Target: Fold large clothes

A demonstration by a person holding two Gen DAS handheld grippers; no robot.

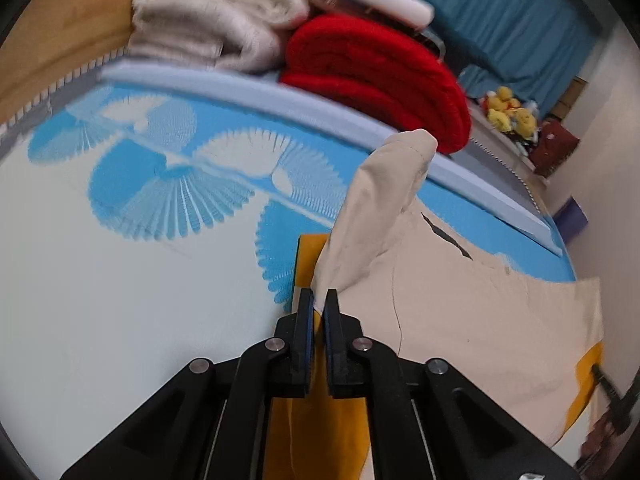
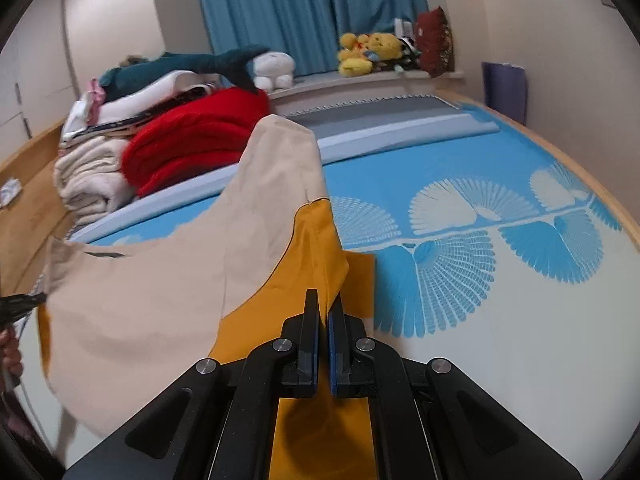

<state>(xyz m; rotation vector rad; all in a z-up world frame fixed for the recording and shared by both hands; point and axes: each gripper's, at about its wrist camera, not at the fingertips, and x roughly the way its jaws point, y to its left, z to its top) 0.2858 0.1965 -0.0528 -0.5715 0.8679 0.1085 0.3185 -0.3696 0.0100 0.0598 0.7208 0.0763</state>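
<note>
A large beige and mustard-yellow garment (image 1: 460,300) lies partly spread on the bed (image 1: 100,300). My left gripper (image 1: 319,300) is shut on a beige fold of it, which stands up in a peak ahead of the fingers. In the right wrist view the same garment (image 2: 160,288) rises in a peak, beige on the left and mustard on the right. My right gripper (image 2: 324,304) is shut on its mustard part, lifted off the bed (image 2: 500,340). The other gripper shows faintly at the left edge.
The bed has a white and blue fan-patterned cover. Folded red (image 1: 380,84) and cream (image 1: 208,20) blankets are stacked at its far side, also in the right wrist view (image 2: 192,140). Plush toys (image 2: 368,54) sit on a window ledge by blue curtains (image 2: 308,12). A wooden bed frame (image 2: 28,200) runs along the edge.
</note>
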